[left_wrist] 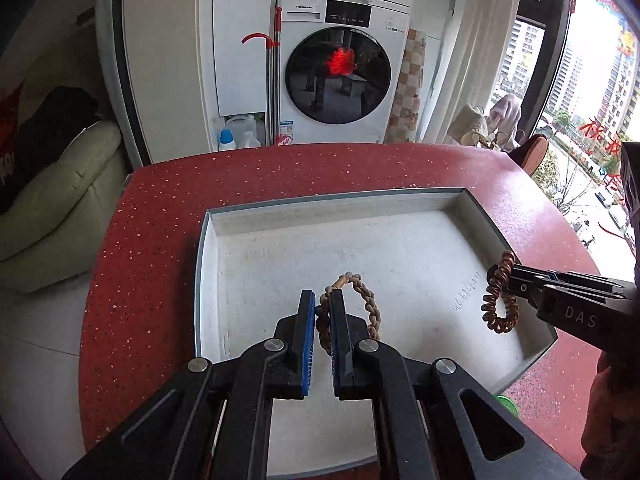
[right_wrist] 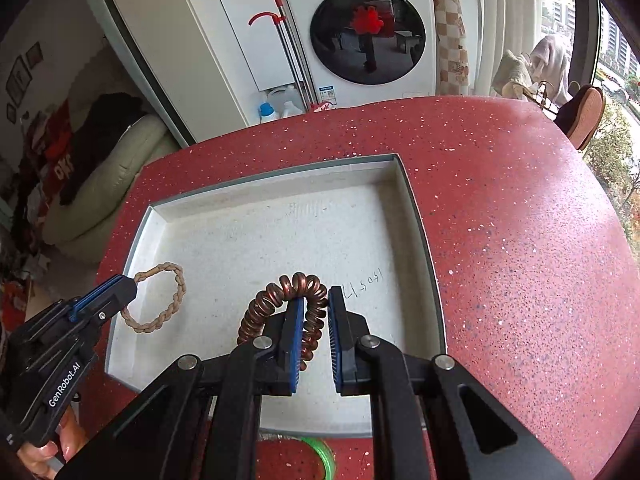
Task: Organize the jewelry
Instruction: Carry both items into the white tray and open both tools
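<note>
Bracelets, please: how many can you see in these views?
2. The braided bracelet hangs from the left gripper over the tray; the copper coil bracelet hangs from the right gripper. A green ring below is partly hidden.

Tray [left_wrist: 472,204] on table [left_wrist: 160,216]; washing machine [left_wrist: 340,60] behind table.

right gripper [right_wrist: 312,312] holds coiled copper bracelet [right_wrist: 264,304] over white tray [right_wrist: 280,184].

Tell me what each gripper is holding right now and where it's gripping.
Left gripper pinches the braided tan bracelet at its rim; right gripper pinches the copper coil bracelet on its loop, both above the white tray.
</note>
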Demonstrator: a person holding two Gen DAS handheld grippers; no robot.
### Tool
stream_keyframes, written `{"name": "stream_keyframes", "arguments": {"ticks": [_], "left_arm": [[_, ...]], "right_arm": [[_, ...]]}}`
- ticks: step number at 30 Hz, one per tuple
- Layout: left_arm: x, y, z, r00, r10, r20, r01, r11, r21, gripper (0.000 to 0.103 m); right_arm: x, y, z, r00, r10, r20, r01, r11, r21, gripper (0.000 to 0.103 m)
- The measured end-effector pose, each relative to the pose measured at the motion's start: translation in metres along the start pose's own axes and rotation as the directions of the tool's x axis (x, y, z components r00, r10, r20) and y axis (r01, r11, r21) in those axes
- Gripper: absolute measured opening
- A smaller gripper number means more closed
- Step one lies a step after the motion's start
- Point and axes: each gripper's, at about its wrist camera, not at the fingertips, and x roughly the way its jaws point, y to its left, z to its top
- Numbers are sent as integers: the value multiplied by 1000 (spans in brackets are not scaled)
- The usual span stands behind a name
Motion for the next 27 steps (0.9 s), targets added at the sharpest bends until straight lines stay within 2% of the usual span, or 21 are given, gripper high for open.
{"name": "stream_keyframes", "arguments": {"ticks": [10, 13, 14, 15, 17, 20, 21, 22, 23, 25, 27], "left_arm": [[47, -12, -14, 991, 99, -89, -93, 993, 72, 25], [48, -15, -16, 989, 127, -77, -121, 989, 84, 26], [48, -16, -16, 988, 132, -77, -125, 988, 86, 26], [48, -17, -15, 988, 134, -81, -127, 988, 86, 26], [47, -15, -14, 988, 130, -87, -124, 989, 76, 26], [46, -11, -13, 990, 108, -91, -103, 993, 57, 26], [46, -10, -13, 990, 103, -95, -99, 994, 50, 39], [45, -8, -13, 990, 98, -99, -95, 995, 43, 59], [44, -6, -13, 990, 109, -91, -106, 994, 32, 103], [33, -4, -13, 992, 126, -30, -126, 992, 10, 103], [30, -5, -11, 993, 115, -35, -115, 993, 15, 103]], "right_arm": [[40, -12, -5, 996, -68, -60, 67, 998, -10, 14], [39, -9, -6, 995, -88, -47, 86, 995, -42, 18], [39, -7, -6, 995, -92, -48, 90, 995, -52, 26], [38, -6, -6, 994, -99, -48, 96, 994, -57, 44], [36, -4, -6, 993, -110, -42, 108, 992, -61, 62], [27, -4, -5, 996, -85, -26, 83, 995, -51, 63], [23, -4, -5, 997, -74, -20, 73, 996, -44, 63], [19, -5, -5, 998, -64, -12, 64, 997, -35, 63], [14, -6, -5, 999, -54, -5, 54, 998, -24, 64], [6, -9, -6, 999, -34, 8, 34, 999, -1, 64], [-3, -12, -7, 999, -23, 22, 23, 1000, 13, 65]]}}
